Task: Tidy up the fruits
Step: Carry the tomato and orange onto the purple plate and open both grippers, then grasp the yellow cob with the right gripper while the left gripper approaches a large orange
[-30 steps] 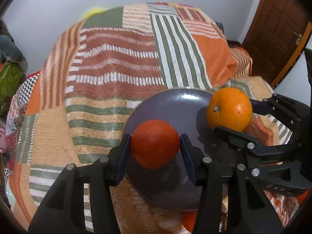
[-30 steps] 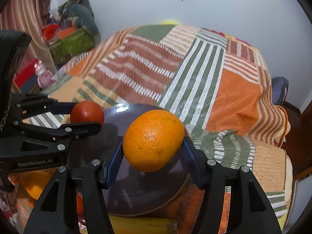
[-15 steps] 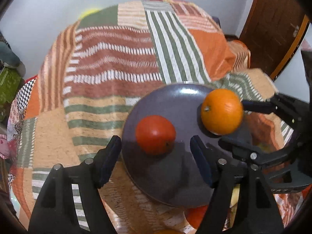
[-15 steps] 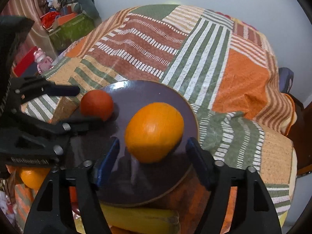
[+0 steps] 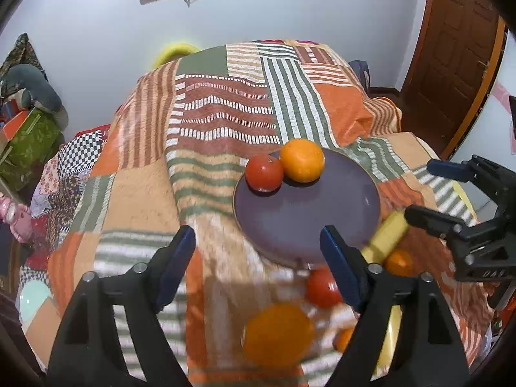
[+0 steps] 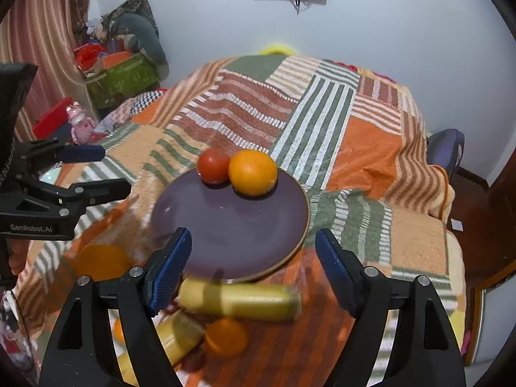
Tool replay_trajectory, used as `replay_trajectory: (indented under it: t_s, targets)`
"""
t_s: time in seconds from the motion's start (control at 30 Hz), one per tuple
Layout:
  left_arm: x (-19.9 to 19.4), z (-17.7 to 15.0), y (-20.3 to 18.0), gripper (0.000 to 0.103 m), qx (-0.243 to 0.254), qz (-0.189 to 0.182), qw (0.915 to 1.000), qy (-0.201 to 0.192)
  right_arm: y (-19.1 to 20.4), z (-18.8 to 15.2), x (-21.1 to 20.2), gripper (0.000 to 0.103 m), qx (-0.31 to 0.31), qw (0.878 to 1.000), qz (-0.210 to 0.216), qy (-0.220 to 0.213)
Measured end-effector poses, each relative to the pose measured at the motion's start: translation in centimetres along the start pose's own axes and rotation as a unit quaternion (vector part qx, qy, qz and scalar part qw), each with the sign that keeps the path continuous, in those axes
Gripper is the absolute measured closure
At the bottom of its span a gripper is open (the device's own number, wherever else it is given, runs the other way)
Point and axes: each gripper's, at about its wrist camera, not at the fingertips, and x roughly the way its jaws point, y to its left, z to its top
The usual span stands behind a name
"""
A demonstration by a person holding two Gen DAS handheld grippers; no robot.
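A red tomato [image 5: 264, 172] and an orange [image 5: 302, 160] sit touching at the far edge of a purple plate [image 5: 306, 219] on the patchwork bedspread. They also show in the right wrist view, tomato [image 6: 213, 165] and orange [image 6: 253, 172] on the plate [image 6: 232, 225]. My left gripper [image 5: 258, 261] is open and empty, held back above the plate's near rim. My right gripper [image 6: 251, 264] is open and empty on the plate's near side. More fruit lies near me: oranges [image 5: 279, 333], a tomato [image 5: 322, 287] and bananas [image 6: 238, 301].
The bedspread [image 5: 225, 113] covers a bed that falls away at the far and side edges. A green box [image 6: 122, 77] with clutter stands at the far left. A wooden door [image 5: 458, 48] is at the right.
Both grippers opened and let go: the tomato and the orange now rest on the plate. Both grippers pulled back and up, away from the plate.
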Motion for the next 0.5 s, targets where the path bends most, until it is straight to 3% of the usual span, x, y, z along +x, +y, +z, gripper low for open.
replay_trajectory:
  t_s: [0.27, 0.5]
  targets:
    - [-3.4, -5.2, -1.1, 0.018, -0.005, -0.001, 1.0, -0.008, 2.6, -3.4, -3.0, 0.02, 0.009, 1.0, -0.007, -0.002]
    - [-5.0, -9.8, -1.3, 0.017, -0.012, 0.011, 0.9998, -0.01, 4.9, -7.0, -2.0, 0.02, 0.044, 0.998, 0.015, 0.045]
